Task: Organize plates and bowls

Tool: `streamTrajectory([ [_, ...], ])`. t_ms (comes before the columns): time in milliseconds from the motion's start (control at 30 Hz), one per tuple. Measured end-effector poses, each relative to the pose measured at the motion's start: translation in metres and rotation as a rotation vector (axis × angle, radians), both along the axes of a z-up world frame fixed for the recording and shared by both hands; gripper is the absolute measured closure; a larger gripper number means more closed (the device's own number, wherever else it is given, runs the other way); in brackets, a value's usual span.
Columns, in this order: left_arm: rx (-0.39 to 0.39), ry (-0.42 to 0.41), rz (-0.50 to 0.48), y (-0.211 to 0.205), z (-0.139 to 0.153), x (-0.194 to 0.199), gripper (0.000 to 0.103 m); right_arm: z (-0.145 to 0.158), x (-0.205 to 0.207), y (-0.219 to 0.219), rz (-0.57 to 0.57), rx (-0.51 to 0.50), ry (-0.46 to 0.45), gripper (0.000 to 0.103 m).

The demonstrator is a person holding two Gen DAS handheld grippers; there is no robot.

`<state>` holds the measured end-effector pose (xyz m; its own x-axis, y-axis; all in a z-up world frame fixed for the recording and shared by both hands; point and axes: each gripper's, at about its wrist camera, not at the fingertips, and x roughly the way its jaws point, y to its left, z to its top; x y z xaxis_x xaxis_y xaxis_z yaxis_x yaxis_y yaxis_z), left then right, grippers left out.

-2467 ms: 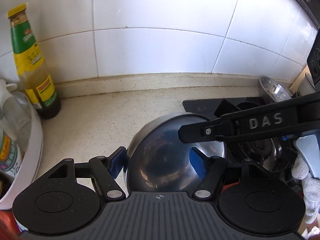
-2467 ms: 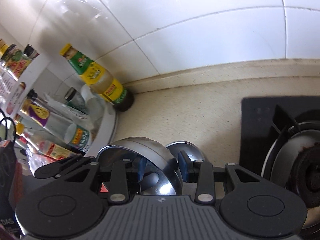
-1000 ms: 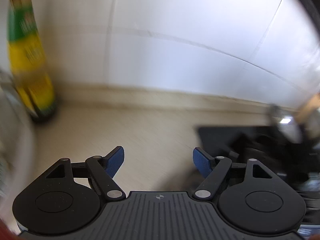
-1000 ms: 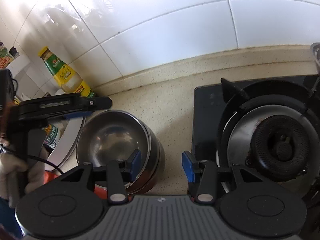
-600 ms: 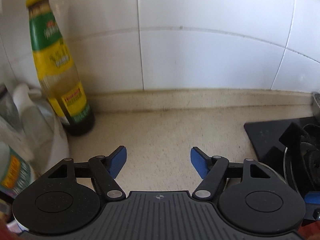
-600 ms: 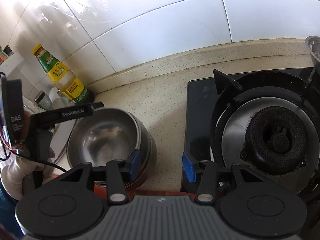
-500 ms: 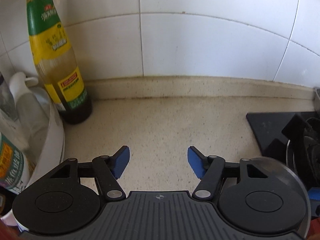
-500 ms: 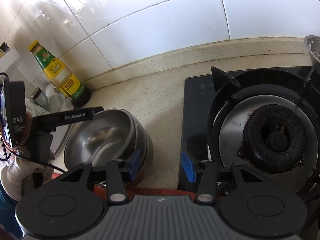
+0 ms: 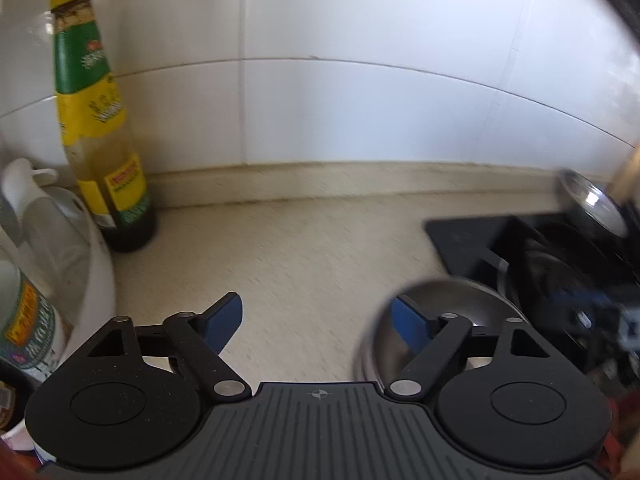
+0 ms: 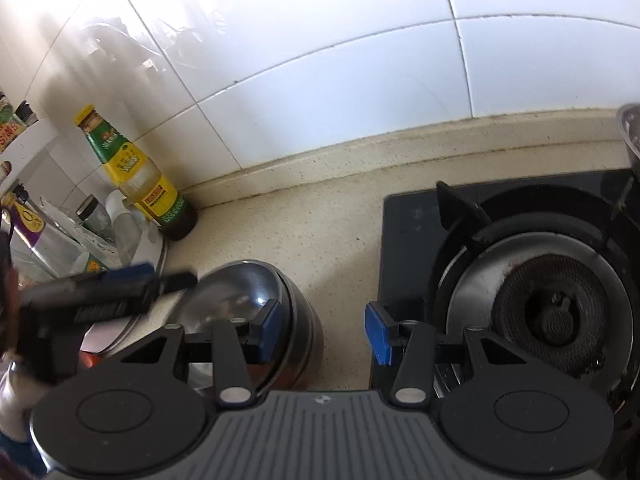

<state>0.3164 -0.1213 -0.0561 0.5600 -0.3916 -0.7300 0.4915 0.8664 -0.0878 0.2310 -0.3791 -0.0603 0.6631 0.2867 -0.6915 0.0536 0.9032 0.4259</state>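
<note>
A stack of steel bowls (image 10: pixel 240 288) stands on the beige counter, left of the stove. My right gripper (image 10: pixel 322 334) hovers at the stack's right side. Its left pad shows over the rim, its right pad over bare counter, and neither presses on anything. My left gripper (image 9: pixel 318 320) has its jaws opening with only counter between them. The bowls (image 9: pixel 460 300) lie blurred just behind its right finger. In the right wrist view a blurred finger (image 10: pixel 168 280) of the left gripper reaches over the stack's left rim.
A yellow-capped sauce bottle (image 9: pixel 100 120) (image 10: pixel 140 184) stands by the tiled wall. A white tub (image 9: pixel 96 264) with several bottles is at the left. The black gas stove (image 10: pixel 552 320) (image 9: pixel 540 256) fills the right, with a steel pot (image 9: pixel 592 204) behind it.
The left gripper's jaws stand wider than half a second ago, and its view has shifted so the bowls show at its right finger. The right view has barely moved.
</note>
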Motion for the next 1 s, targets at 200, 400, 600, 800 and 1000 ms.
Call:
streamTrajectory([
  [200,0.018,-0.026,-0.196,0.008,0.003,-0.036,0.000,0.001,0.004,0.007,0.032,0.013,0.001,0.057],
  [400,0.043,-0.008,-0.271,-0.001,-0.011,-0.046,0.000,-0.005,0.009,0.017,0.053,0.038,0.022,0.052],
  [600,0.040,0.004,-0.348,-0.006,-0.017,-0.048,0.000,-0.002,0.010,0.021,0.056,0.021,0.024,0.052],
  [800,0.072,0.014,-0.463,-0.014,-0.022,-0.045,0.000,-0.002,0.020,0.018,0.071,0.048,0.046,0.045],
  [1000,0.158,0.029,-0.533,-0.026,-0.047,-0.034,0.000,-0.015,0.032,0.020,0.084,0.087,0.103,0.044],
])
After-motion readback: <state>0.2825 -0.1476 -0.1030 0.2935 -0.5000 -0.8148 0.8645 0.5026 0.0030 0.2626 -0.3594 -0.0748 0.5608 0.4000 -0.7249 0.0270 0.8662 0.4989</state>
